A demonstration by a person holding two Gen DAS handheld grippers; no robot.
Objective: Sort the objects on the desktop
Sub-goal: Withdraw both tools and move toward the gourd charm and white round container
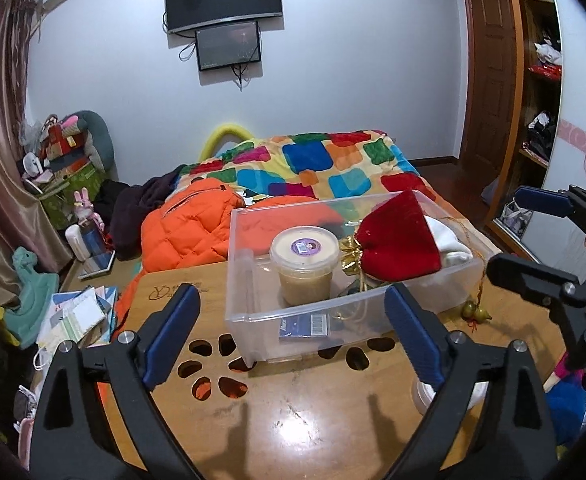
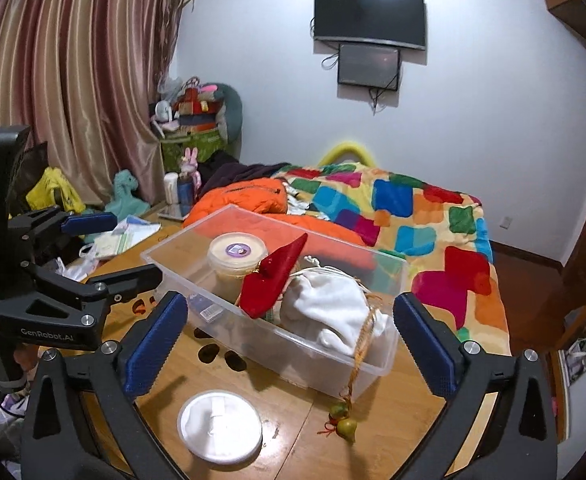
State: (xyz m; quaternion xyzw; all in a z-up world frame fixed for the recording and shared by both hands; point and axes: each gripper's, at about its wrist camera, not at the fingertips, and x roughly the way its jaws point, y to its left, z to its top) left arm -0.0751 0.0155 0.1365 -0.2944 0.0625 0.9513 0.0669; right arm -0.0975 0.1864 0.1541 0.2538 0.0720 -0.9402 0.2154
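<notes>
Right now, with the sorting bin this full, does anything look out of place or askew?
Yes. The gold cord from the white pouch hangs over the clear bin's front wall, its small gourd charms lying on the table. A round white lid also sits outside the bin.

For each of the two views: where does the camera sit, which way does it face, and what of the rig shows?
Left wrist: on the left gripper, facing the clear bin and bed; its open fingers and the right gripper at right show.
Right wrist: on the right gripper, facing the bin's right end; open fingers, the left gripper at left.
Shared: bin, lidded tub, red pouch, wooden table.
</notes>
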